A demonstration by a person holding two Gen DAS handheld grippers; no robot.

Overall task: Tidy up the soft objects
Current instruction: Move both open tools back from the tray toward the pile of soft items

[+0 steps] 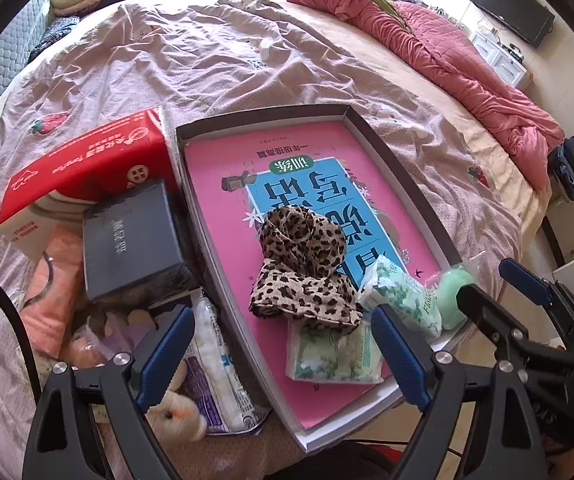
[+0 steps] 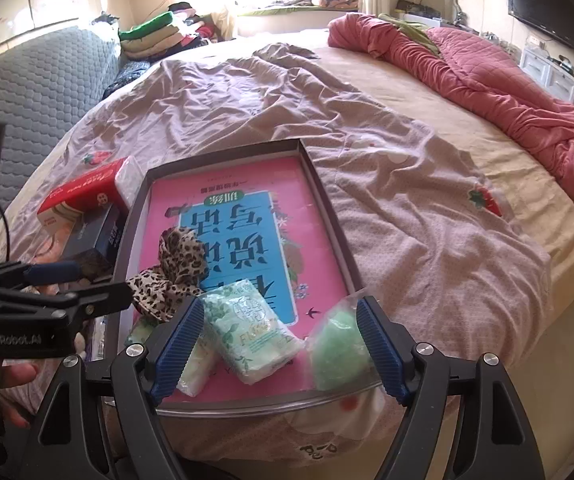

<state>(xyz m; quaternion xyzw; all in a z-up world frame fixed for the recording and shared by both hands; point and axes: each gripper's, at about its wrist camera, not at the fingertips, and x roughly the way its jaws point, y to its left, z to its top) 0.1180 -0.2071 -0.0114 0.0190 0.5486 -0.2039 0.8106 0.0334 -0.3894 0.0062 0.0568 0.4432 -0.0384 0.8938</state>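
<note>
Bed holds shallow box. Leopard cloth and tissue packs lie at box's 6 o'clock end. Left gripper and right gripper spread wide, nothing pinched. Next soft thing, at 9 o'clock beside box, best pinched in middle, lifted slowly.

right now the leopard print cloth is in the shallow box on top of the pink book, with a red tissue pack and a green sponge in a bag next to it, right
Not quite. The leopard print cloth does lie in the shallow box on the pink book, beside the bagged green sponge, but the tissue pack next to it is pale green, not red. The red pack sits outside the box. The right wrist view shows it best.
</note>
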